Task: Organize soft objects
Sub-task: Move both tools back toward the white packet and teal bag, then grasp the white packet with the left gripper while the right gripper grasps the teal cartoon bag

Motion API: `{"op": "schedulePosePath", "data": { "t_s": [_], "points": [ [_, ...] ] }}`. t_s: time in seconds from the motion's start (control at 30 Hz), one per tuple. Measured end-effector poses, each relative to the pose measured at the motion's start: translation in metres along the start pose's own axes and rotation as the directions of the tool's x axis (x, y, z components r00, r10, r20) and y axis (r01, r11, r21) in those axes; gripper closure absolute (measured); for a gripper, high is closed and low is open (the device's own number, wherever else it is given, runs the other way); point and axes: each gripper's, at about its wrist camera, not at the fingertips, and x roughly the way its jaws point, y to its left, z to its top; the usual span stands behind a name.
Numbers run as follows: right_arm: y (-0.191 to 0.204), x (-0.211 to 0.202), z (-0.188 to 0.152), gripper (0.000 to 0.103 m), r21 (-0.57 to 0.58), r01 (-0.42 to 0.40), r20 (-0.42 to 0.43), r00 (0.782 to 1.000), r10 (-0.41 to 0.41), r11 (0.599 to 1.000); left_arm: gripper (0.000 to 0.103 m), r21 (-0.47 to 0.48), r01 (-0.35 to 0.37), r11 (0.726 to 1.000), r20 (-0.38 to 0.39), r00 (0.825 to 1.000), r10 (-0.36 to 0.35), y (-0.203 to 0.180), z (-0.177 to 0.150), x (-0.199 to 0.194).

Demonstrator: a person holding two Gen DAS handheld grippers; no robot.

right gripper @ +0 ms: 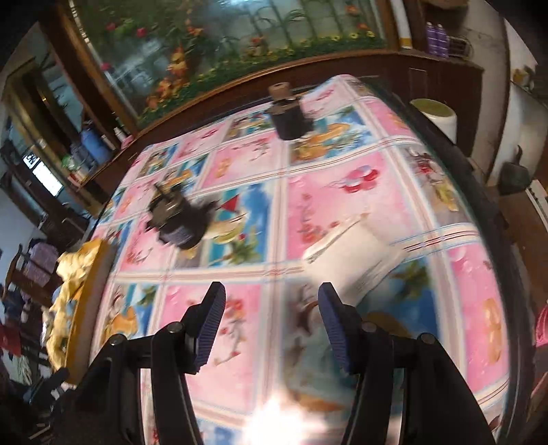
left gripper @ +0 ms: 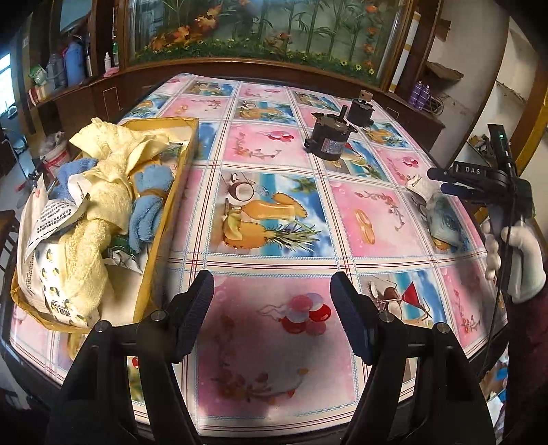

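A yellow cardboard box (left gripper: 171, 191) stands at the table's left; it also shows in the right wrist view (right gripper: 99, 270). It holds a pale yellow towel (left gripper: 106, 202), a blue cloth (left gripper: 149, 205) and printed packets (left gripper: 51, 212). A white soft packet (right gripper: 356, 256) lies on the table at the right, just beyond my right gripper (right gripper: 272, 328), which is open and empty. The packet also shows in the left wrist view (left gripper: 423, 186), under the right gripper (left gripper: 441, 181). My left gripper (left gripper: 272, 315) is open and empty above the near table edge.
Two dark motors (left gripper: 328, 137) (left gripper: 359, 109) stand at the back of the patterned tablecloth (left gripper: 274, 342). A wooden cabinet with a garden picture (left gripper: 267, 30) runs behind the table. A white cup (right gripper: 435, 114) sits past the right edge.
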Motion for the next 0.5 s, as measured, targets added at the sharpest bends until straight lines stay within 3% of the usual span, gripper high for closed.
{"op": "schedulePosePath", "data": {
  "t_s": [0.1,0.23,0.43,0.5],
  "points": [
    [-0.021,0.023,0.017,0.046,0.006,0.12,-0.039,0.992,-0.12,0.993,0.032,-0.008,0.003,1.0,0.011,1.0,-0.003,0.003,0.004,0.0],
    [-0.018,0.045,0.025,0.046,-0.039,0.163,-0.079,0.983,-0.166,0.986,0.032,-0.014,0.009,1.0,0.029,1.0,-0.009,0.007,0.007,0.0],
    [0.05,0.059,0.005,0.049,-0.268,0.088,-0.103,0.988,-0.12,0.959,0.032,-0.017,0.022,1.0,0.014,1.0,-0.021,0.007,0.007,0.005],
    [0.076,0.061,-0.008,0.05,-0.328,0.028,-0.134,0.988,-0.076,0.944,0.032,-0.017,0.022,1.0,0.012,1.0,-0.022,0.007,0.006,0.005]
  ]
}}
